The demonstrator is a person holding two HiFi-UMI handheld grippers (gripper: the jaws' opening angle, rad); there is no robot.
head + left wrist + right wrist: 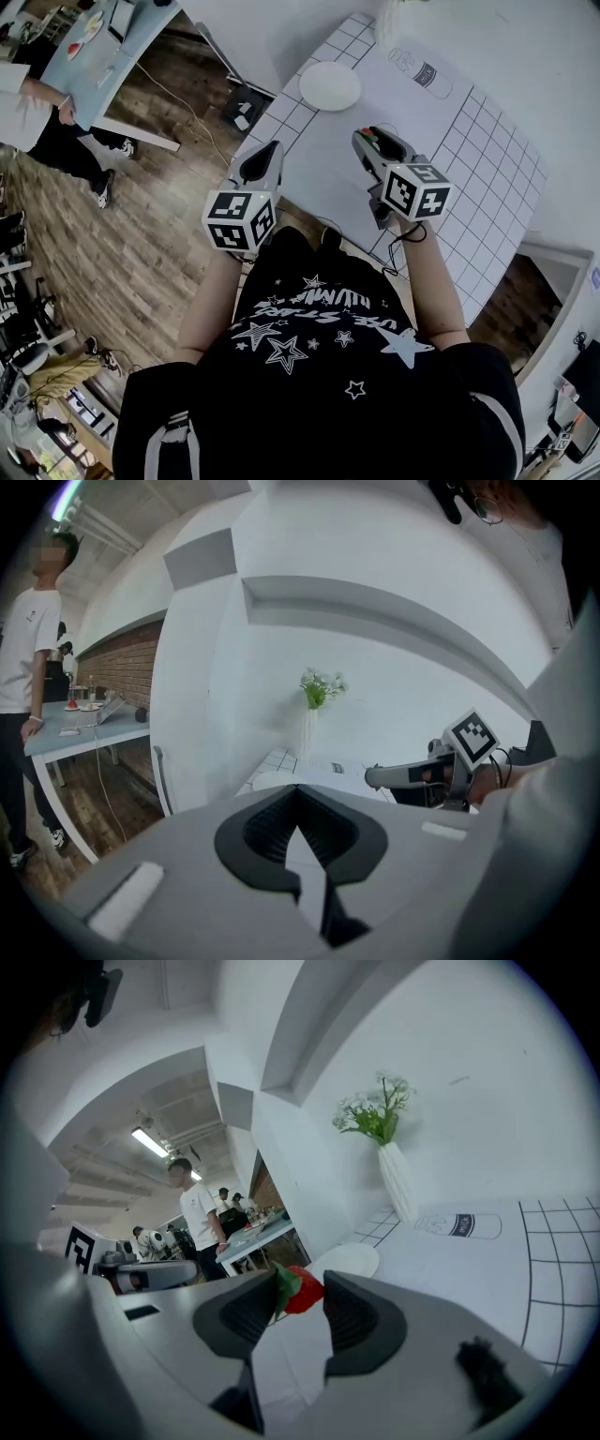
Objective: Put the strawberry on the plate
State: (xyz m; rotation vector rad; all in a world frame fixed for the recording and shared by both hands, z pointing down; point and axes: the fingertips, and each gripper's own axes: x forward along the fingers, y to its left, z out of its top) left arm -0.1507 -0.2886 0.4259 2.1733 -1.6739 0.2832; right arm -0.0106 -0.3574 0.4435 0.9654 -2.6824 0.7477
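Right claw [298, 1285] grips the strawberry [307, 1294] above the surface [441, 112], short of the plate [329, 85], with placement left to do; left claw [298, 794] closed, empty.

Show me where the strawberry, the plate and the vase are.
strawberry [305, 1290], right gripper view, on its red body.
plate [329, 86], head view, on its bare middle.
vase [397, 1183], right gripper view, on its white body.

strawberry [305, 1290]: red (green-leaved), in right tool [299, 1283] | plate [329, 86]: white, ahead
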